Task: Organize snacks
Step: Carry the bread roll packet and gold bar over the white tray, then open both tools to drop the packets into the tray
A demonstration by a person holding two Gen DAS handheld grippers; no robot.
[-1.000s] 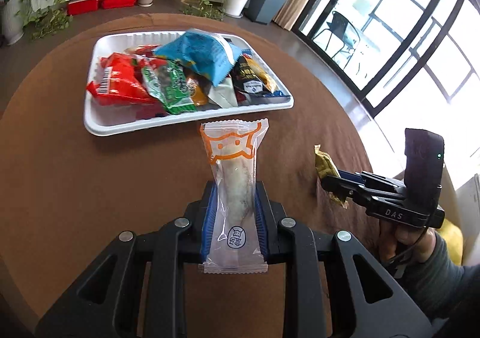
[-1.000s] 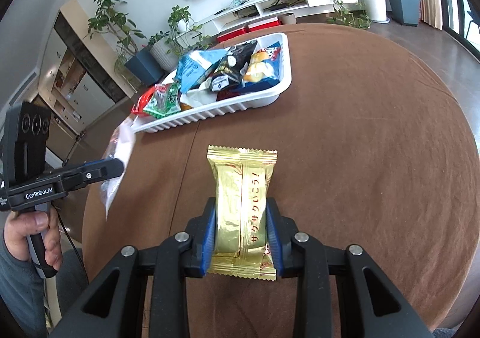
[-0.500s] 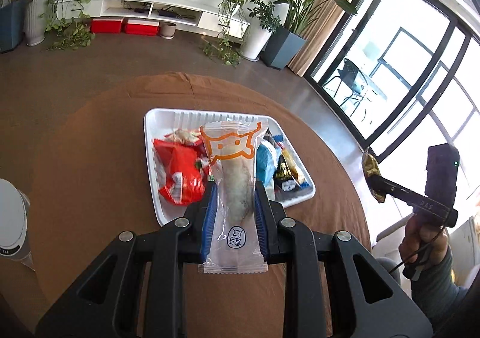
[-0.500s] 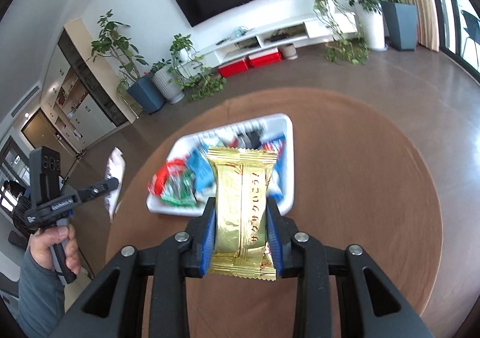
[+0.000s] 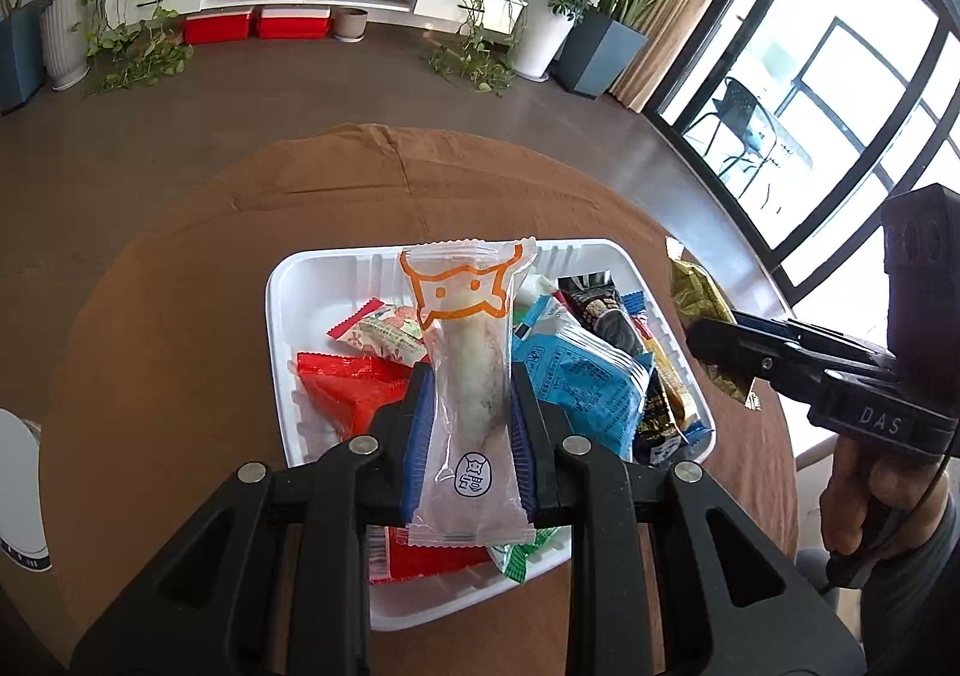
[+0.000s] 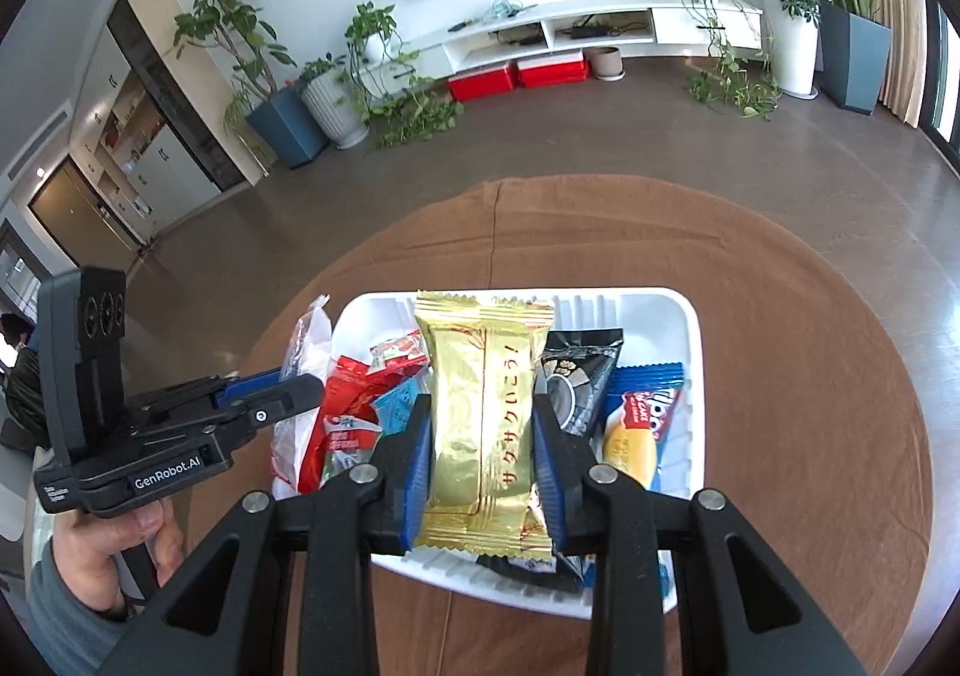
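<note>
Here we hold both snacks above the white tray point(image 5: 282, 316): our left gripper point(image 5: 469, 424) clamps the clear bun packet point(image 5: 468, 376), our right gripper point(image 6: 483, 451) the gold wafer packet point(image 6: 480, 400). Next, seemingly, lower and release onto the pile below.

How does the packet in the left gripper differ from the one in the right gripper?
The clear packet shows its pale roll inside; the gold packet is opaque foil. The clear one bears an orange cartoon face, the gold one red script. The clear packet is narrower, the gold one wider. Both stand upright, clamped at their sides, one by the left gripper, one by the right gripper, above the white tray of snacks.
</note>
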